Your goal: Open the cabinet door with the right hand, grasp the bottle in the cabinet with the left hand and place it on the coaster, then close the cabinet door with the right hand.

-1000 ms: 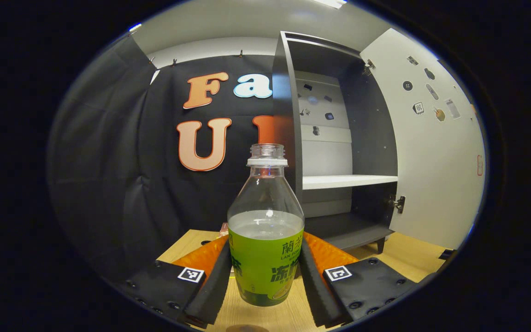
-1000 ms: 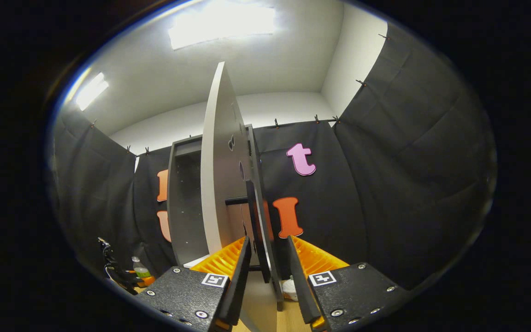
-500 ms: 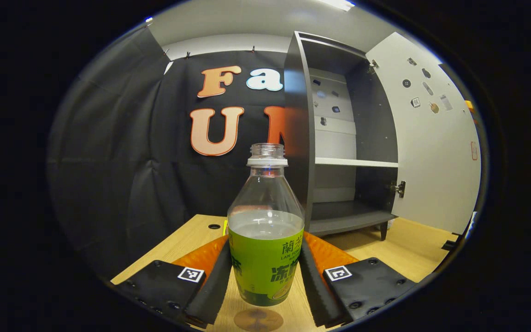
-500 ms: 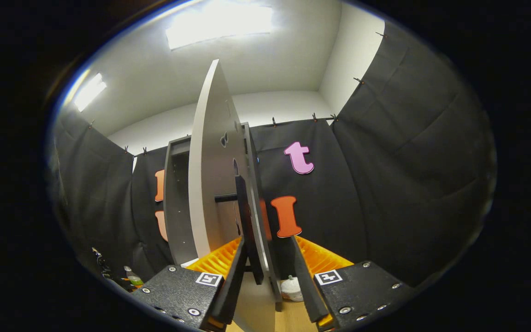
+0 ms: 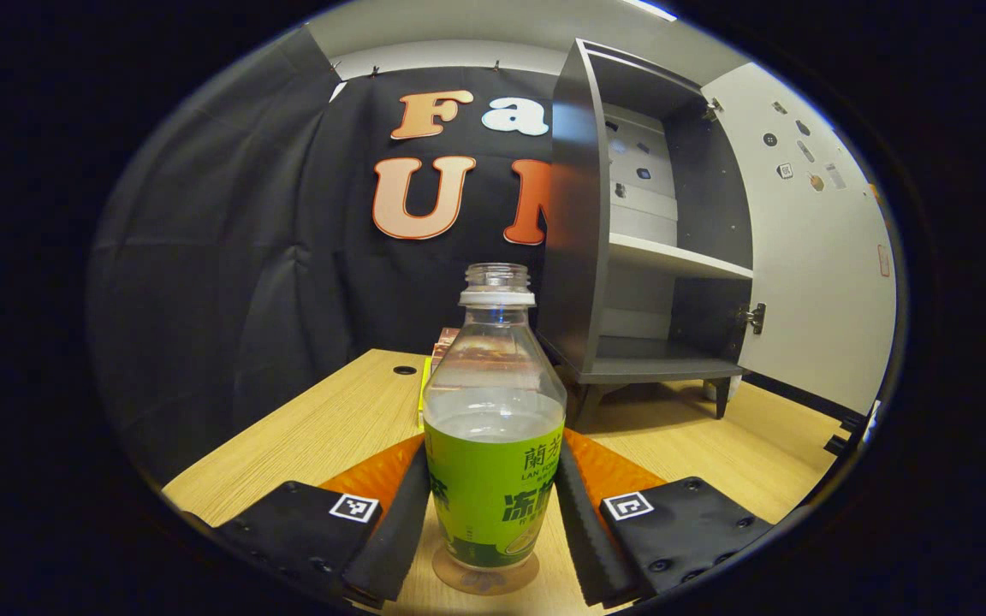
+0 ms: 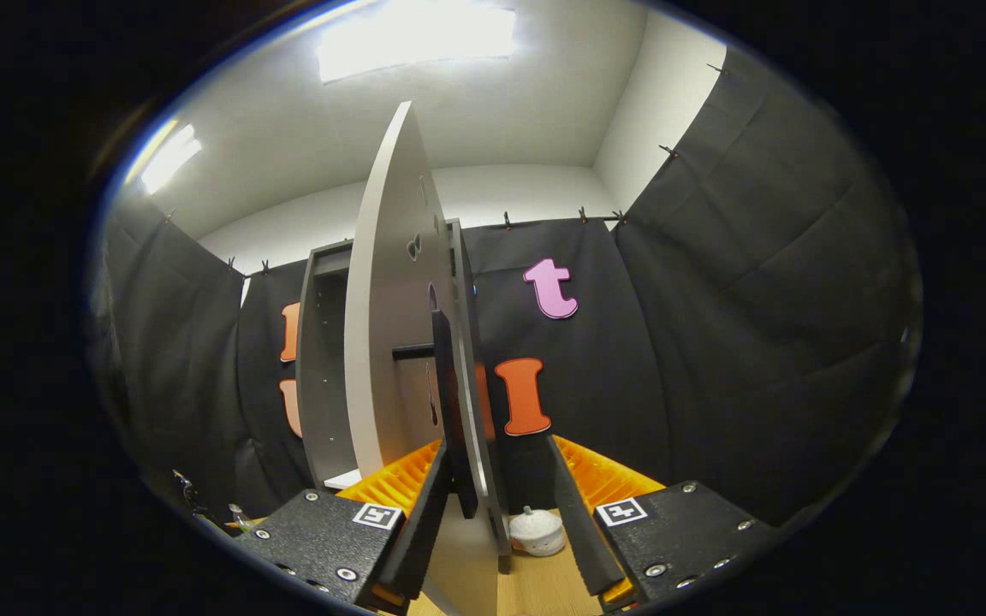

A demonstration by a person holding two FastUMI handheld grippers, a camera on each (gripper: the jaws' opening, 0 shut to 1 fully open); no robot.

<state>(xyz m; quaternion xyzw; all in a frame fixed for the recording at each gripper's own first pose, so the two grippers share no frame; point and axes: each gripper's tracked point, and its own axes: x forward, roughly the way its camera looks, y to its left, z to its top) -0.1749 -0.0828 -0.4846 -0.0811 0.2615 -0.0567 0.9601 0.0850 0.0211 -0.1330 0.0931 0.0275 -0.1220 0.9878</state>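
Observation:
A clear bottle (image 5: pixel 494 479) with a green label and no cap stands upright between the fingers of my left gripper (image 5: pixel 493 492), which is shut on its label. A round brown coaster (image 5: pixel 484 582) lies directly under its base; whether they touch I cannot tell. The grey cabinet (image 5: pixel 574 239) stands open behind, its white door (image 5: pixel 810 282) swung out to the right. In the right gripper view the door (image 6: pixel 386 342) is seen edge-on. Its black bar handle (image 6: pixel 444 402) sits between the spread fingers of my right gripper (image 6: pixel 497 453), close to the left finger.
The wooden table (image 5: pixel 322 428) runs left of the bottle, with a cable hole (image 5: pixel 405 370) and a small pinkish box (image 5: pixel 446 338) behind. The cabinet's white shelf (image 5: pixel 681 259) is bare. A small white lidded object (image 6: pixel 538 532) sits on the table beyond the door.
My left gripper has come down and away from the cabinet with the bottle, and the coaster now lies under it. My right gripper's fingers have spread wider about the handle.

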